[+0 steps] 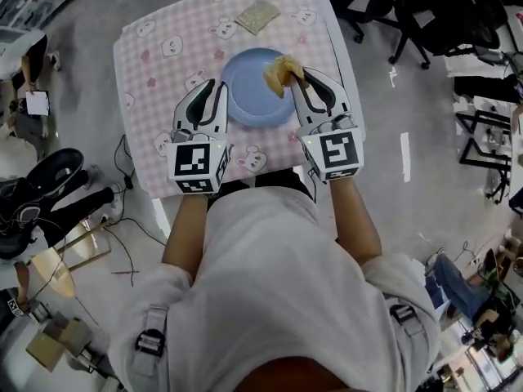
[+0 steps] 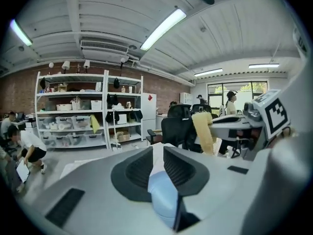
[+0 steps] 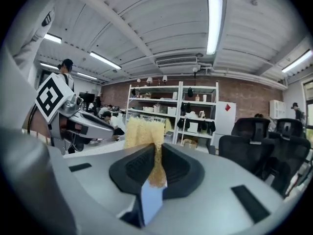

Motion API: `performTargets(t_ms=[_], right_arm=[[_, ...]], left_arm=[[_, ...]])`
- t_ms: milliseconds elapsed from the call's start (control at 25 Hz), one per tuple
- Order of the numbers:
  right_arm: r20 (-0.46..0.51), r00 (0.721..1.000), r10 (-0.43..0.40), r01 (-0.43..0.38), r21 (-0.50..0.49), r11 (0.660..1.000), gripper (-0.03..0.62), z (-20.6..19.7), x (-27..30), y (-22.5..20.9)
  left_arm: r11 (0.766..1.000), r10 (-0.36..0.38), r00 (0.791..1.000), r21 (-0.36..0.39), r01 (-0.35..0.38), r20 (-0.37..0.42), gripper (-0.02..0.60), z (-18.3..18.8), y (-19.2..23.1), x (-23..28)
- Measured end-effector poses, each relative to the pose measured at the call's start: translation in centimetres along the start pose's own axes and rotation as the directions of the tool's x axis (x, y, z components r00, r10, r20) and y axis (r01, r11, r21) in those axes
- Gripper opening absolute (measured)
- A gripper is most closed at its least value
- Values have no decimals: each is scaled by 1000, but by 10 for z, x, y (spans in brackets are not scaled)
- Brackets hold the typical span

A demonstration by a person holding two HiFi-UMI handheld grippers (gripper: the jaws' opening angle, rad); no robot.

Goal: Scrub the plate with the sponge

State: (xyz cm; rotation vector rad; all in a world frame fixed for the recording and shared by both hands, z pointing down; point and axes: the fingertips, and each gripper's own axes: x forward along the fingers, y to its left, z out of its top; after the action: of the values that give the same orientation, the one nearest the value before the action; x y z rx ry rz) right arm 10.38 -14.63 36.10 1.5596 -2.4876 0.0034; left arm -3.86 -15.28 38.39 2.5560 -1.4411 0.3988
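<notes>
My left gripper [image 1: 215,92] clamps the blue plate [image 1: 253,100] by its rim, my right gripper [image 1: 299,80] pinches the yellow sponge [image 1: 281,72] over its edge.

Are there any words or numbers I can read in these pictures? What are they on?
No words or numbers can be read anywhere.
Left marker cube: black-and-white square pattern, not letters.
Right marker cube: the same kind of pattern.
Tablecloth: little animal faces and flowers, no writing.
Fridge: a red diamond sticker, no readable print.
Shelf boxes: too small to read.
</notes>
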Motion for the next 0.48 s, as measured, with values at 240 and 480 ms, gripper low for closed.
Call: performTargets(t_ms=[240,480], right_arm=[[-95,981,168,-166,26,986,44,-52,37,-12],[-161,953,256,-252,43,967,44,-90,68,-3]], left_arm=[[993,100,988,-55,-107,-116,78,-37,3,30],[968,96,965,-202,-148,-245,80,-99,20,53]])
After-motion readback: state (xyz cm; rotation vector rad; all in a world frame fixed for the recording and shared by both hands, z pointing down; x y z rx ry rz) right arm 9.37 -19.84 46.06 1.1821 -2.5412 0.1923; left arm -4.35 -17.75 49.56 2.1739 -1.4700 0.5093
